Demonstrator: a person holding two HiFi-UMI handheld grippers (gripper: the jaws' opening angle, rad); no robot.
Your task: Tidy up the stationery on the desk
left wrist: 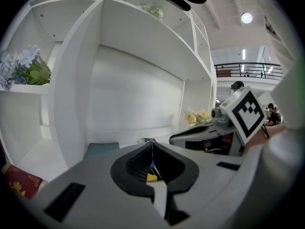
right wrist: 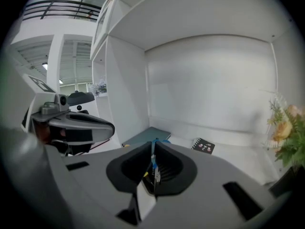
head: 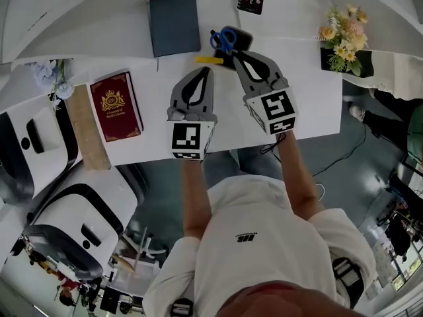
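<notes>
Blue-handled scissors (head: 225,40) lie far centre on the desk (head: 310,104), blades clamped in the right gripper (head: 235,54). Left gripper (head: 209,69) clenched on nothing, just left. Probably light, stiff, slick steel; I'd grip near the pivot, not the tips.

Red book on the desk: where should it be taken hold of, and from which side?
Probably the long right edge of the red book, coming in low from the right. It lies flat, cover up, with a wooden strip close along its left edge. Bare desk lies to its right, on the side of the left gripper.
</notes>
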